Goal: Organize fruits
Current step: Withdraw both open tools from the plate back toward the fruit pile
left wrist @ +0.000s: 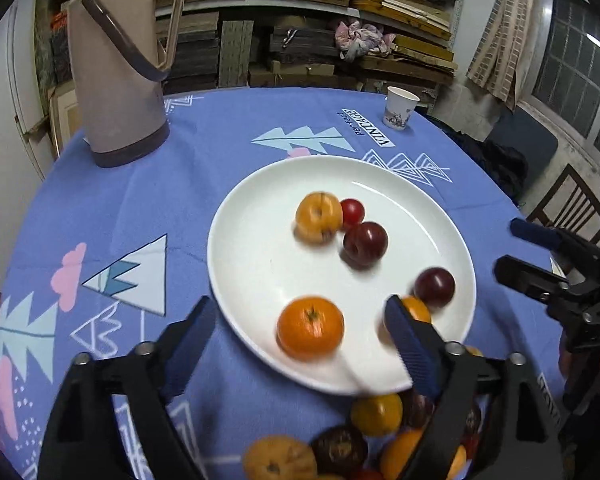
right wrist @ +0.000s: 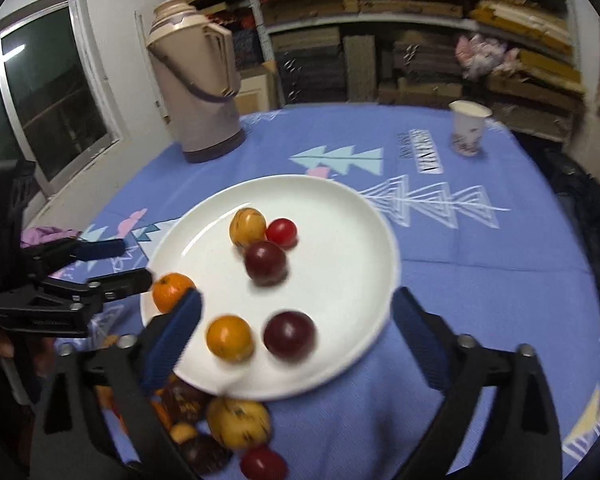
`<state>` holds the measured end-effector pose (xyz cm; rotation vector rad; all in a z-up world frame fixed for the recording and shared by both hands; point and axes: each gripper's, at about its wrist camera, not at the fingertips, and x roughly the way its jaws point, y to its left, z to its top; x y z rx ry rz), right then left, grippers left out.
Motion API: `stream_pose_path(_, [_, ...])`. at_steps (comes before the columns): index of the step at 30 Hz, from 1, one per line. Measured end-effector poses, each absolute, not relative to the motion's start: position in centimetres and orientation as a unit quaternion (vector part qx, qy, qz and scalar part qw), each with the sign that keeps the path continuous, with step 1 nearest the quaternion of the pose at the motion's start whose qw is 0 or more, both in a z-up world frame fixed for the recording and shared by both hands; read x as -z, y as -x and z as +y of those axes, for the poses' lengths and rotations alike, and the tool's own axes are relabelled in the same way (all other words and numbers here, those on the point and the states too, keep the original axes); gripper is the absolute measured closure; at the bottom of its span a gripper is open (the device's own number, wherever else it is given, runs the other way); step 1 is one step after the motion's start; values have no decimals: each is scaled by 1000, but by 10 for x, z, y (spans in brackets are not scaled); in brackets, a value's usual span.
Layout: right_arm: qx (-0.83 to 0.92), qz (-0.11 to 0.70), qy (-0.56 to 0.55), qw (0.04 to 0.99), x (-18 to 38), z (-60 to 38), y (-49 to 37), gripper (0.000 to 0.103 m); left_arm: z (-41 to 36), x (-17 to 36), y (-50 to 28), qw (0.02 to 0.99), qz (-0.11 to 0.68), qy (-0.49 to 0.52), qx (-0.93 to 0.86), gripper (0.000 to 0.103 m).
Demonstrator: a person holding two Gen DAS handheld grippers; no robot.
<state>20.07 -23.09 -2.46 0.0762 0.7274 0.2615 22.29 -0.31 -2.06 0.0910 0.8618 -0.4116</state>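
Loose fruit pile (left wrist: 360, 440) lies directly beneath both spread, empty tongs, left gripper (left wrist: 300, 344) and right gripper (right wrist: 296, 336), with 6 fruits on the plate (left wrist: 260, 280) ahead; lower 1 gripper squarely over a single fruit before closing.

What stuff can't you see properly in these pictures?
- Fruit pile: left wrist view, cut by the bottom edge and covered by the left gripper, so it can't be counted.
- Same pile: right wrist view, partly behind the right gripper.
- Orange fruit: left view, half hidden by a finger.
- Cup pattern: right view, blurred.
- Plate fruits: motion-smeared.
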Motion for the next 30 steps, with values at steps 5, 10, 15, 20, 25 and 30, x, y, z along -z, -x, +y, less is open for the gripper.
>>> stream_pose_path(5, [-134, 381, -65, 913, 34, -236, -172, 5, -2, 18, -190, 890, 405, -61, 201, 9])
stream_pose_path(10, [-137, 389, -146, 899, 45, -247, -141, 5, 10, 17, -164, 896, 394, -49, 198, 7])
stream_pose_path(15, [-133, 395, -173, 892, 54, -251, -112, 5, 27, 22, -129, 911, 374, -33, 172, 7])
stream_pose_path(20, [-190, 395, -73, 896, 54, -212, -73, 5, 25, 39, -109, 897, 401, -80, 165, 7])
stream_pose_path(25, [-248, 403, 7, 881, 64, -160, -41, 6, 31, 52, -98, 886, 422, -58, 182, 7])
stream_pose_path(30, [-290, 428, 30, 856, 79, -128, -37, 27, 37, 56, -94, 884, 428, -52, 181, 7])
